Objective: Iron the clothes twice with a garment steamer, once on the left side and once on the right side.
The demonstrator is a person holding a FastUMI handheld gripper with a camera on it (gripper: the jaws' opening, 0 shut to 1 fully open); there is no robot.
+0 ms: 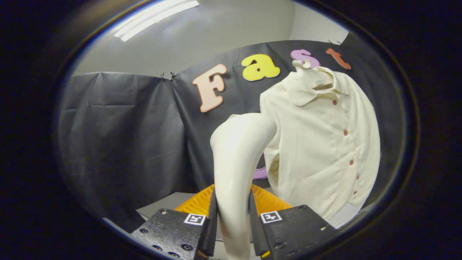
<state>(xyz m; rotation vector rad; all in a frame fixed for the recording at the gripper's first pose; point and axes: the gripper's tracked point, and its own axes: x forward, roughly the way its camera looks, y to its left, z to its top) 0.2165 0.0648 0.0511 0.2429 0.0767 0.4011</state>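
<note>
Grip: your gripper [232,231] has both fingers pressed on the handle of the glossy cream-white plastic garment steamer [238,159], one on each side, so you are holding it firmly between them.
Steamer: it rises from between the fingers and bends toward the shirt; its head sits near the garment's near sleeve, and whether it touches the cloth you cannot tell from here.
Garment: the cream button-front collared shirt [321,144] hangs on a pale hanger [302,64] just beyond the steamer head, in front of the black cloth booth wall [119,133].
Stand: an orange ribbed plastic piece [269,200] lies just ahead of the fingers, behind the handle, on a grey table top [162,206].
Step in hand: judging by the pose, you are bringing the head to the shirt for a pass.
How to do it well: keep the squeeze even so the handle does not twist, face the head flat to the fabric, start high near the shoulder and draw straight down one side, then repeat on the other side of the button row.
Count: one steamer, one shirt, one hanger, one orange piece; six reddish buttons [345,133] visible down the front.
</note>
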